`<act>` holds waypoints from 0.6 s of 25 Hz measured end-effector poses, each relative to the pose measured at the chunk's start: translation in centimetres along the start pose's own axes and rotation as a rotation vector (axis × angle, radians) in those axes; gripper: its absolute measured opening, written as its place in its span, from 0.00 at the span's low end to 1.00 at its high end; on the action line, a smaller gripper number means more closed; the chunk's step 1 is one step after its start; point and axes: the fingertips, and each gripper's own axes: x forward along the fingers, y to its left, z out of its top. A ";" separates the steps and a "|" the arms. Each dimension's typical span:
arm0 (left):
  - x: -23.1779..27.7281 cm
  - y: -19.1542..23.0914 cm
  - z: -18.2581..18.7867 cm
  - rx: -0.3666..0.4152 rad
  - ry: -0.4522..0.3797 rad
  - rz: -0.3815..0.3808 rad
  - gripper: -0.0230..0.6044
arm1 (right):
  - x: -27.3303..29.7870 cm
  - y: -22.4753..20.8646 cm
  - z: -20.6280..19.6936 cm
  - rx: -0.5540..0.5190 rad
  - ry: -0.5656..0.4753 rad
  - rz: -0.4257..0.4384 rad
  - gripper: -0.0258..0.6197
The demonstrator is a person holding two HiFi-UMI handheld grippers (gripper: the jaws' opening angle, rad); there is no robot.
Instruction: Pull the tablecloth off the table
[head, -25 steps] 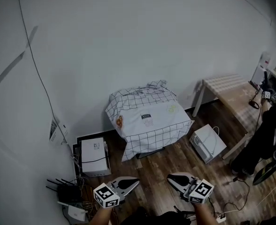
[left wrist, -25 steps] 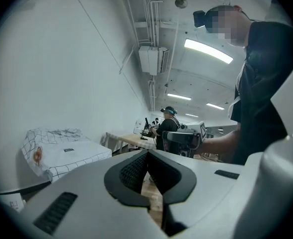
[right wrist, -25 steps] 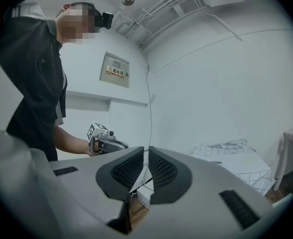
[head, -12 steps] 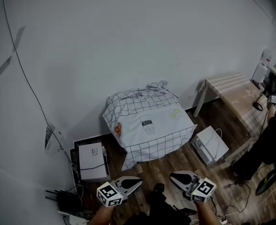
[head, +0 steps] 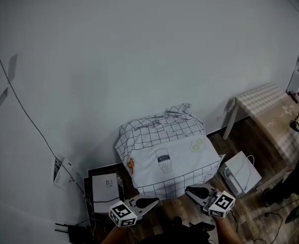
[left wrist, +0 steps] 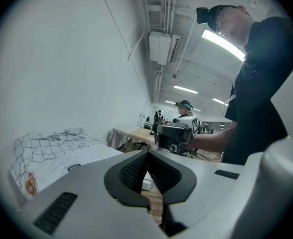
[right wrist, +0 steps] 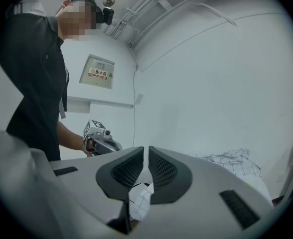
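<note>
A white tablecloth (head: pixel 165 154) with a black grid pattern and printed patches covers a small low table against the wall; its back edge is bunched up. Both grippers hover just in front of the table's near side, apart from the cloth. My left gripper (head: pixel 154 203) is shut and empty, pointing right toward the cloth's front left corner. My right gripper (head: pixel 189 189) is shut and empty too, near the front right hem. The left gripper view shows shut jaws (left wrist: pixel 146 156) with the cloth (left wrist: pixel 57 151) off to the left. The right gripper view shows shut jaws (right wrist: pixel 147 152), the cloth (right wrist: pixel 236 164) to the right.
A white box (head: pixel 105 187) sits on the floor left of the table, with cables and a router (head: pixel 70 231) nearby. A white box with a handle (head: pixel 241 173) lies on the right. A wooden table (head: pixel 271 108) stands further right. The wall is close behind.
The view has moved closer to the covered table, which now sits nearer the grippers. Both grippers stay shut and have come up to the cloth's front edge.
</note>
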 end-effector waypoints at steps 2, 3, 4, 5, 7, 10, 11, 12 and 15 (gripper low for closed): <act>2.0 2.4 1.3 0.004 -0.002 0.009 0.06 | 0.5 -3.3 0.6 -0.013 -0.004 0.004 0.07; 2.8 3.7 1.9 0.006 -0.004 0.019 0.06 | 0.7 -4.8 0.8 -0.018 -0.007 0.006 0.07; 3.4 4.9 2.4 0.011 -0.007 0.031 0.06 | 1.0 -6.2 1.0 -0.022 -0.010 0.007 0.07; 4.0 6.1 2.9 0.016 -0.010 0.043 0.06 | 1.3 -7.4 1.1 -0.025 -0.013 0.009 0.07; 5.1 8.3 3.6 0.018 -0.015 0.063 0.06 | 1.8 -9.8 1.1 -0.025 -0.015 0.012 0.07; 6.4 11.1 4.2 0.016 -0.003 0.082 0.06 | 3.0 -13.1 0.8 -0.005 -0.016 0.011 0.07; 6.7 12.0 4.3 0.023 0.011 0.091 0.06 | 3.5 -13.9 0.7 0.006 -0.016 0.012 0.07; 6.9 12.9 4.4 0.031 0.024 0.102 0.06 | 4.0 -14.6 0.5 0.016 -0.012 0.014 0.07; 7.4 16.0 4.4 0.034 0.037 0.125 0.06 | 6.0 -16.5 -0.5 0.026 0.026 0.025 0.08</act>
